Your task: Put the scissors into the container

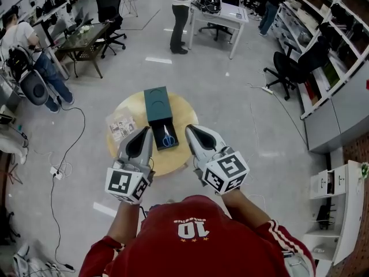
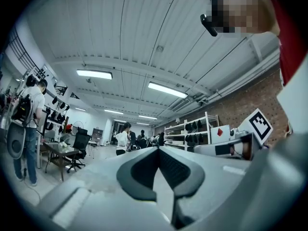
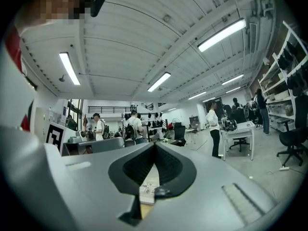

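As scissors point(image 1: 168, 137) lie in the container point(image 1: 157, 104), seemingly untouched, between left gripper point(image 1: 148, 131) and right gripper point(image 1: 188, 128), both pressed together, empty.

**Three cameras: one looking down from overhead, two looking out level from the hands**

The head view is looking steeply down from high above the round table point(image 1: 184, 111), with the left gripper point(image 1: 145, 133) and right gripper point(image 1: 190, 130) close beneath it. Each gripper view is riding just behind its own jaws, facing roughly level across the room and taking in the ceiling point(image 2: 144, 42). All three are catching the standing person in a white top point(image 1: 180, 10).
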### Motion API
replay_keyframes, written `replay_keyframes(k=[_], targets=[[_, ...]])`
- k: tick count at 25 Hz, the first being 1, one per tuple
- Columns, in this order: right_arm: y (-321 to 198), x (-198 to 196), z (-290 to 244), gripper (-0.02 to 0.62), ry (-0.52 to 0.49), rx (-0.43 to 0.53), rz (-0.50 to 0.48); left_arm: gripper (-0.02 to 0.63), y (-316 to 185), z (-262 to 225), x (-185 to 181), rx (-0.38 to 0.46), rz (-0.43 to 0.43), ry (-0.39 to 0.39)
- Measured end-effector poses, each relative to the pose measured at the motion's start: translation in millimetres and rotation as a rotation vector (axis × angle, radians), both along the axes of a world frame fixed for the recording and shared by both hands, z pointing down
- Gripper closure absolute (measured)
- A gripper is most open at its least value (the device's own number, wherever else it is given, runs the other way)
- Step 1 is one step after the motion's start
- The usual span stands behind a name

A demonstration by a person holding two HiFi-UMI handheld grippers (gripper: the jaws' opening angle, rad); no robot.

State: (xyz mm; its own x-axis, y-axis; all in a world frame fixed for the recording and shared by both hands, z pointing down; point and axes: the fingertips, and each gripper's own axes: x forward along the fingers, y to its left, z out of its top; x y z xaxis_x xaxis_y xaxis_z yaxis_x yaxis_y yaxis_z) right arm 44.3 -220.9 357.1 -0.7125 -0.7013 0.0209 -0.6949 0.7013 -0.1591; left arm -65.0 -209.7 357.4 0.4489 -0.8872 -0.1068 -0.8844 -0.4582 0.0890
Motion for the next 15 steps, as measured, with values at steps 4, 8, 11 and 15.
replay_keyframes(k=[4,8,11,15], targets=[[-0.1,2.9,-4.8,0.595,-0.004,0.008,-0.002,0.604,0.7,-3.0,3.5,0.006,-0.005,-0.003],[-0.3,6.8,-8.4,0.595,-0.012,0.016,0.005,0.604,3.7,-4.4,5.2,0.009,-0.009,-0.004],[1.0,8.1,-9.5,0.595,-0.019,0.015,0.004,0.604,5.9,-5.6,5.3,0.011,-0.014,-0.006],[2.3,6.0,-8.7,0.595,-0.02,0.016,-0.004,0.604,7.1,-5.1,4.1,0.012,-0.017,-0.005]])
